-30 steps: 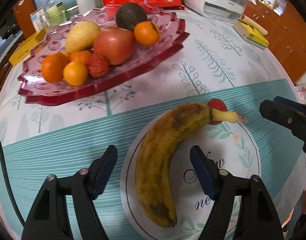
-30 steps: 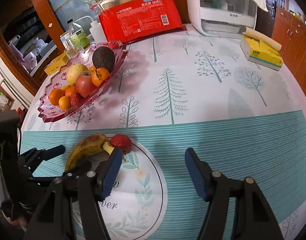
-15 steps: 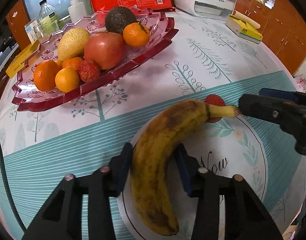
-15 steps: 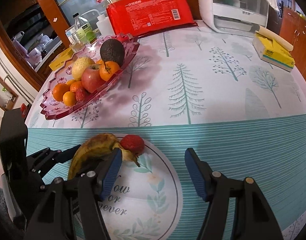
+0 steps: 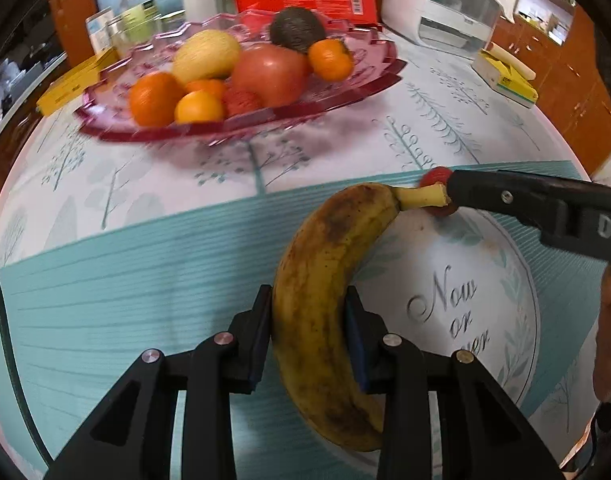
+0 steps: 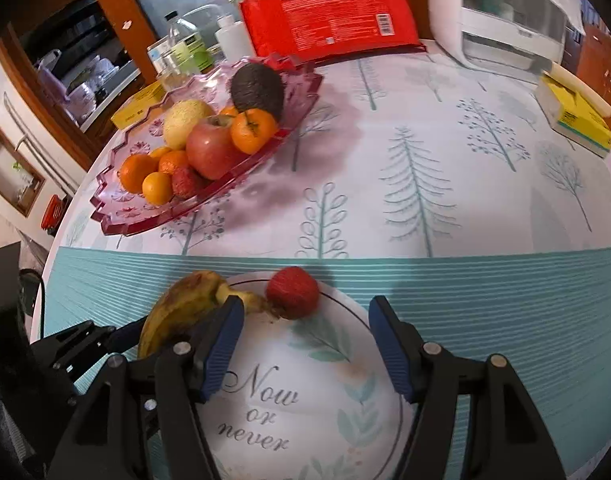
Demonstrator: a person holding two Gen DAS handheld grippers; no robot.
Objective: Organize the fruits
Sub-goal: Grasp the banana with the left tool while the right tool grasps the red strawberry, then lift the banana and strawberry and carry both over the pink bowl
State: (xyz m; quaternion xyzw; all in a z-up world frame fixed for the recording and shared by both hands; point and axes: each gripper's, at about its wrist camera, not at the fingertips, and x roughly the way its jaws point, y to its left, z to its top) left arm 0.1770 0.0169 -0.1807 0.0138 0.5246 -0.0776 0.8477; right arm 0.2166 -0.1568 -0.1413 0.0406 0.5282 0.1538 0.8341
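My left gripper [image 5: 308, 330] is shut on a spotted yellow banana [image 5: 325, 292], gripping its middle just above the tablecloth. The banana also shows in the right wrist view [image 6: 177, 312], its stem beside a small red lychee-like fruit [image 6: 292, 292]. My right gripper [image 6: 303, 344] is open and empty, its fingers spread just short of the red fruit, over a printed "Now or never" circle [image 6: 305, 400]. In the left wrist view one right finger [image 5: 505, 196] lies next to the banana stem. A pink glass fruit tray [image 5: 345, 92] [image 6: 117, 216] holds oranges, an apple, a pear and an avocado.
Behind the tray stand a red package [image 6: 329, 16], bottles [image 6: 181, 48] and a white appliance [image 6: 505, 20]. A yellow tissue box [image 6: 577, 120] lies at the right. A yellow box [image 5: 73, 84] sits left of the tray near the table edge.
My left gripper has closed on the banana and lifted it slightly, with the view tilting lower. My right gripper has moved forward towards the red fruit and stayed open.
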